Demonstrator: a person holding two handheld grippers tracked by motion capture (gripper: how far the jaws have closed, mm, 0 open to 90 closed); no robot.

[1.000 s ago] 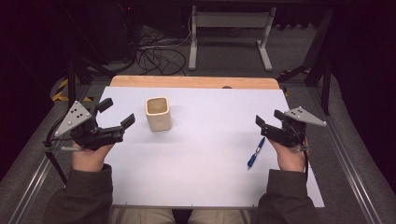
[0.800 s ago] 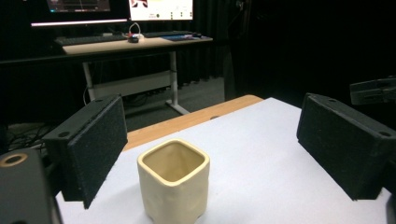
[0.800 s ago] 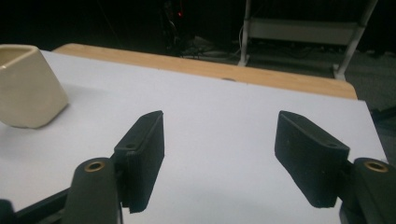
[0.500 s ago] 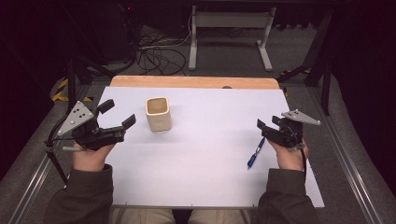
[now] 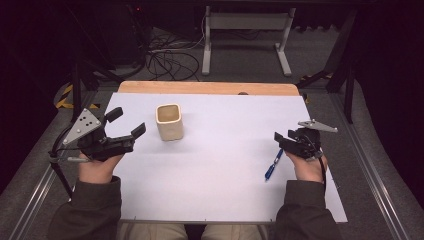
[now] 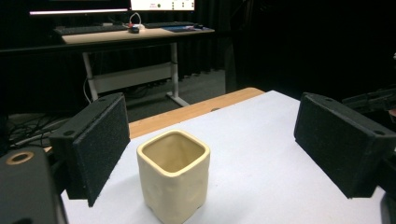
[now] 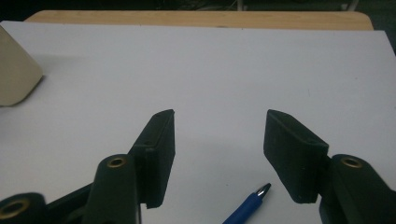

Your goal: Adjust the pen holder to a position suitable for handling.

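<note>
The pen (image 5: 273, 165) lies flat on the white table (image 5: 225, 150), just below the right gripper (image 7: 219, 154), whose half-open jaws have just been closing, the pen's tip between them, untouched. The pen is probably light, stiff, slick and prone to rolling; grip it mid-barrel. The left gripper (image 5: 131, 126) stands wide open, empty, near the cup (image 5: 169, 121).

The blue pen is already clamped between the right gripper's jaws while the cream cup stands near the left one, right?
Not clamped. In the right gripper view the blue pen lies on the white table between the right gripper jaws, which have been closing but stand apart. The cream cup does stand near the left gripper.
</note>
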